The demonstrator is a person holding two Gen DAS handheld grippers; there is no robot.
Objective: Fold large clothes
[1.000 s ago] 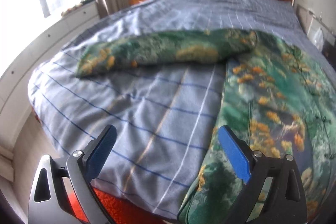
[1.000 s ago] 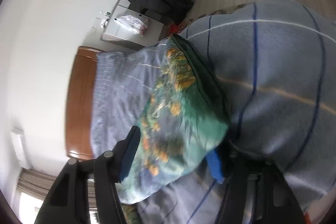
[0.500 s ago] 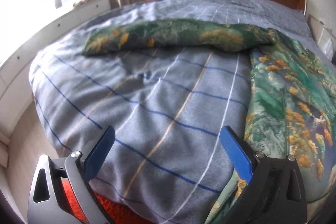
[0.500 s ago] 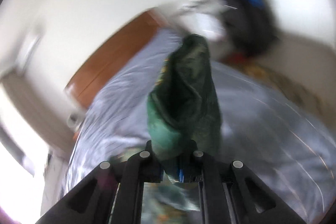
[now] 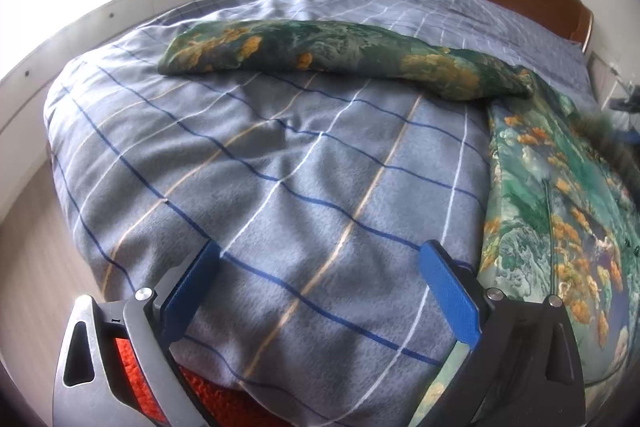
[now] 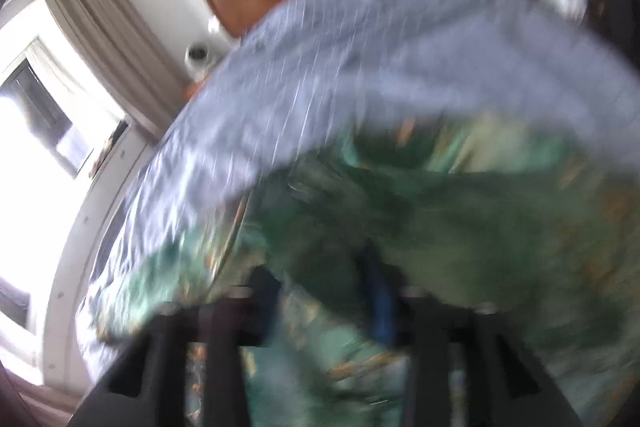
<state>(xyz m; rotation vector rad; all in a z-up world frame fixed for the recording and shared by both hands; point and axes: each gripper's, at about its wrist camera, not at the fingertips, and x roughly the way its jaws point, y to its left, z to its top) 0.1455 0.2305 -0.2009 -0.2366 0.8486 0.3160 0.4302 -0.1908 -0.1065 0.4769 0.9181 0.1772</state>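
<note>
- My left gripper [image 5: 320, 287] hangs wide open and empty over the blue checked quilt [image 5: 280, 167]; I'd keep it clear.
- The green floral garment [image 5: 560, 219] lies along the bed's right side, its sleeve [image 5: 340, 51] stretched leftward.
- My right gripper [image 6: 324, 303] has just been opening, cloth blurred between its jaws; I can't tell whether it grips. I'd lay the fold flat.

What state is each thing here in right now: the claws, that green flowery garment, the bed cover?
Left claw: open, empty, over the blanket's near edge.
Right claw: blurred; jaws have just been opening, green cloth between them.
Green floral garment: spread on the bed, one sleeve stretched out sideways, unfolded.
Plaid blanket: spread over the bed, slightly rumpled.
</note>
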